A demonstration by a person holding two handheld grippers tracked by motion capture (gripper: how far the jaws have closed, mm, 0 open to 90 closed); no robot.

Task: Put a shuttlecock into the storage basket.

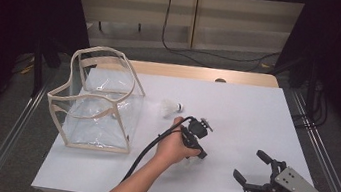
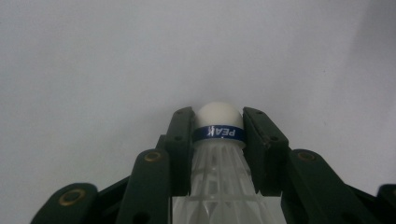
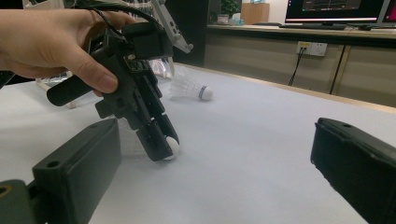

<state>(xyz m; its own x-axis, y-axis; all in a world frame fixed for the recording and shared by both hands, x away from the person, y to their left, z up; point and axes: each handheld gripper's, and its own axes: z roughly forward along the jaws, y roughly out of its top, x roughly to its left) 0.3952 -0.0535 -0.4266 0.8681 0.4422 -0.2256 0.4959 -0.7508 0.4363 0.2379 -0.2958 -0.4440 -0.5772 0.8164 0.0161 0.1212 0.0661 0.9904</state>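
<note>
Hiding its shuttlecock's [image 2: 218, 140] feathers, left gripper [image 2: 218, 135] clamps it.

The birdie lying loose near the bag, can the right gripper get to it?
Probably yes. The right gripper is open and the loose birdie lies on bare table, though the left gripper, shut on another birdie, sits partly between them.
</note>
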